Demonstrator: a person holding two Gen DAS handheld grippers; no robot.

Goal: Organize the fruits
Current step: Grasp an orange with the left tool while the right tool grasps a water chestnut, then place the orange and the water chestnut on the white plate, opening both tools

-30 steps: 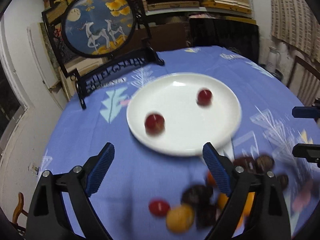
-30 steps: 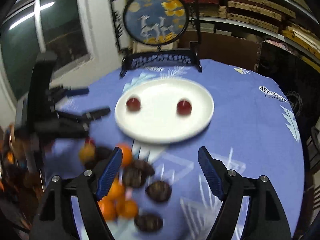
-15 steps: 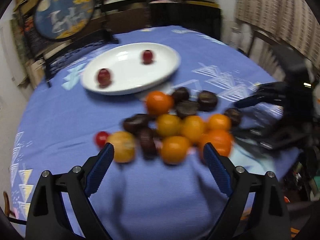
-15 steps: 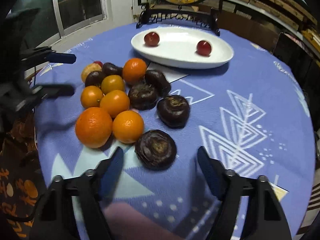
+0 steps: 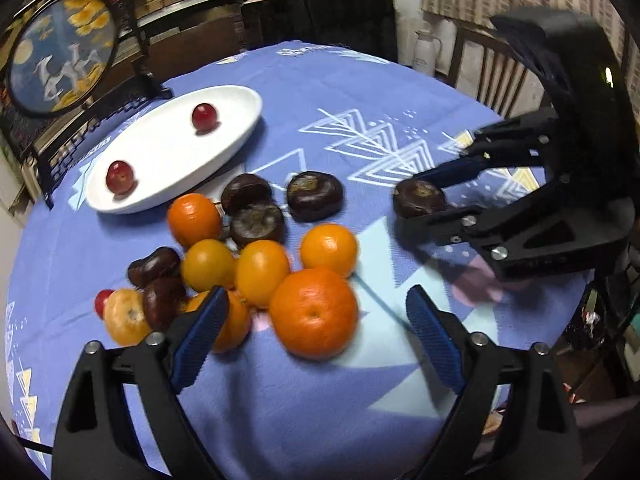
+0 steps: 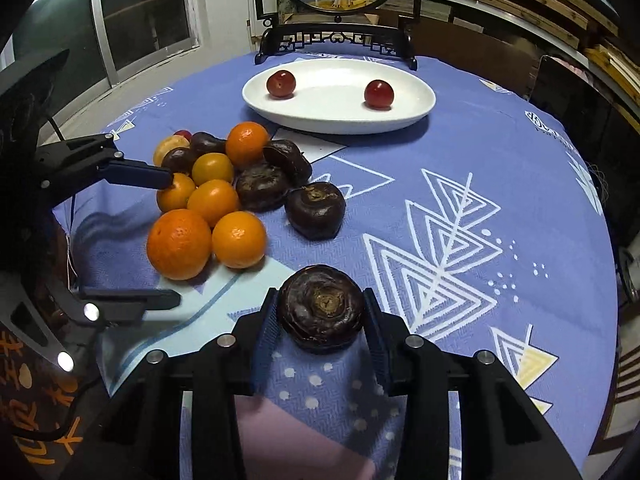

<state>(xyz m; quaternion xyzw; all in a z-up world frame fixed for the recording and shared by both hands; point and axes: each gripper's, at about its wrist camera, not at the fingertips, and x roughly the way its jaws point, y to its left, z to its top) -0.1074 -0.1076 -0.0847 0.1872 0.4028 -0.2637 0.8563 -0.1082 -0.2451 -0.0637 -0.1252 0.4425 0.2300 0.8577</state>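
Observation:
A pile of oranges and dark brown water chestnuts lies on the blue tablecloth. My right gripper is shut on one dark chestnut at the pile's near right; it also shows in the left wrist view. My left gripper is open and empty, its fingers either side of the biggest orange. A white oval plate beyond the pile holds two red fruits.
A round painted screen on a black stand stands behind the plate. A small red fruit and a yellow fruit sit at the pile's left end. The table edge drops off at the right; chairs stand beyond.
Both grippers have moved in low over the fruit pile. My right gripper has closed around the nearest dark chestnut. My left gripper stays open and now frames the big orange.

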